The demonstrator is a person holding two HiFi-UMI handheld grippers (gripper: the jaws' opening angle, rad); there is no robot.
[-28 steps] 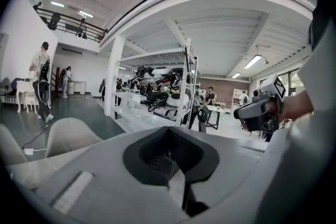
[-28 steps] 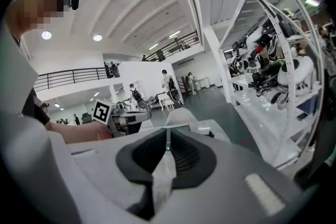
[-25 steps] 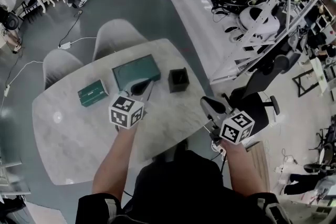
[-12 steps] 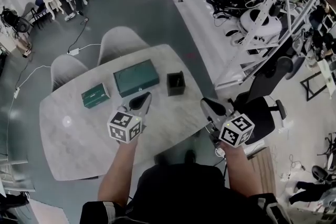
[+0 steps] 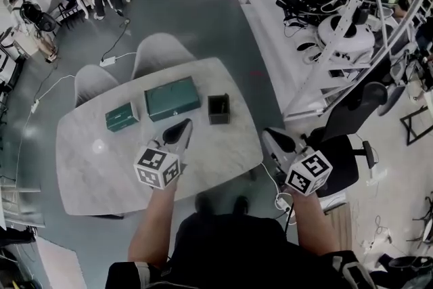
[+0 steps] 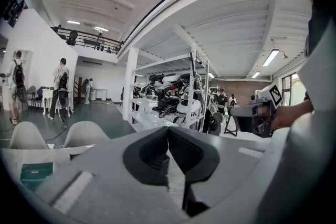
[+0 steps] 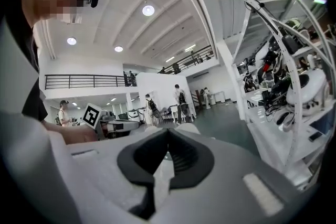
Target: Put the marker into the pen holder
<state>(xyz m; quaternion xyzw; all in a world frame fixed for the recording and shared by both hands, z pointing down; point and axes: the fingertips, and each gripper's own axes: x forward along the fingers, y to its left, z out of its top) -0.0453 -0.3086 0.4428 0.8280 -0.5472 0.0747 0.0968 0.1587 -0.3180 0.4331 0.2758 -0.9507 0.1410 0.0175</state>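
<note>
Pale marble tabletop [image 5: 101, 172] fills the centre-left of the head view, with two grey chairs [image 5: 162, 51] at its upper edge. A black pen holder [image 5: 218, 108] stands upright on it, just right of a large green box [image 5: 172, 97]. A small green box [image 5: 122, 116] lies further left. At lower centre the left gripper [image 5: 184, 125] hovers over the tabletop, fingers pressed together on nothing. At lower right, the right gripper [image 5: 270, 136] is past the tabletop's edge, fingers likewise closed and empty. The marker cannot be made out.
</note>
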